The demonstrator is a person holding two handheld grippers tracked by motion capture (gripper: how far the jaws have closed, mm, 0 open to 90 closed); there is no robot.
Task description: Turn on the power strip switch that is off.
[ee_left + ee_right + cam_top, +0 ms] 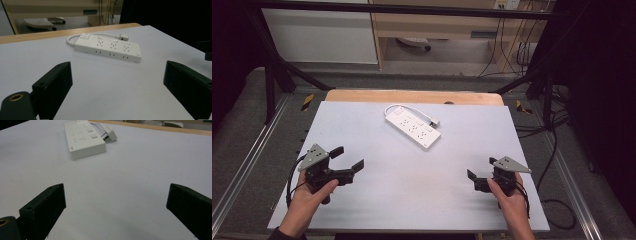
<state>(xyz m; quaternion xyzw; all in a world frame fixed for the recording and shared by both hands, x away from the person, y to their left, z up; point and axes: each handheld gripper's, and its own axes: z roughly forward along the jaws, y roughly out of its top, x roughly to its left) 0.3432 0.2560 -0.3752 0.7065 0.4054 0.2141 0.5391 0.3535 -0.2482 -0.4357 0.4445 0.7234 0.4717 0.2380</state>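
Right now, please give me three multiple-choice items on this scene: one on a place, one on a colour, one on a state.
1. Where does the power strip lie?
A. toward the table's far edge, between the two sides
B. under the left hand-held gripper
C. on the floor

2. What colour is the power strip?
A. black
B. white
C. red

3. How stand the jaws of the left hand-held gripper?
A. shut on the cord
B. shut, empty
C. open, empty

Key: A, it rests far beyond both grippers; B, its body and cord are white; C, bare table shows between the jaws.

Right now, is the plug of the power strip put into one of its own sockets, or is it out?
Out. The plug lies on the table behind the power strip, whose sockets all look empty.
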